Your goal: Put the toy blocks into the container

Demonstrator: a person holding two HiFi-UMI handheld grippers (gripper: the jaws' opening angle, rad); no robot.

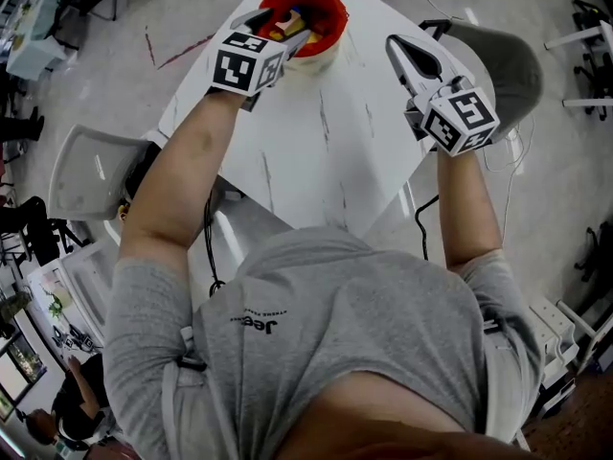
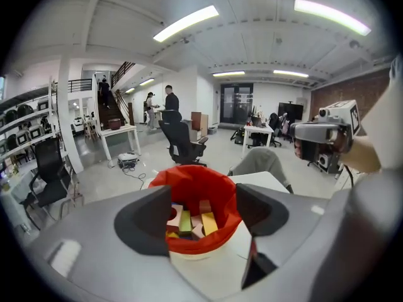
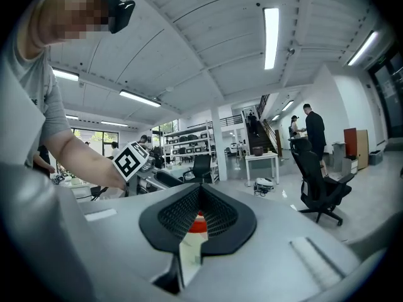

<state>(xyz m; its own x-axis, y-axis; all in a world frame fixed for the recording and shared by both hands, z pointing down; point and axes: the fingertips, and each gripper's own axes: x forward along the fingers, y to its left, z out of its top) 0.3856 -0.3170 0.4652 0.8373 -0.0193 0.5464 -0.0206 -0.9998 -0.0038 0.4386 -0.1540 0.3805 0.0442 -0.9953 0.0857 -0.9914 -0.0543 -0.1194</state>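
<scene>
Container (image 1: 329, 14): upright, mouth up, on table (image 1: 326, 151) far end | toy blocks (image 2: 189, 221): jumbled inside, no shared axis, clearest in left gripper view | your left gripper (image 1: 285, 29): over the rim, jaws spread, pinching nothing | your right gripper (image 1: 402, 51): well apart, jaws pressed together, empty | shirt print (image 1: 257, 323) "Jeep": head view only

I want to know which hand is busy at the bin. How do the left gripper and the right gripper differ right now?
The left gripper's jaws stand apart; the right gripper's jaws are together. The left gripper tilts down over the red-lined container, where blocks lie; the right gripper points about level, off to the side above the table, away from the container. Both hold nothing, and each carries a cube with square markers.
</scene>
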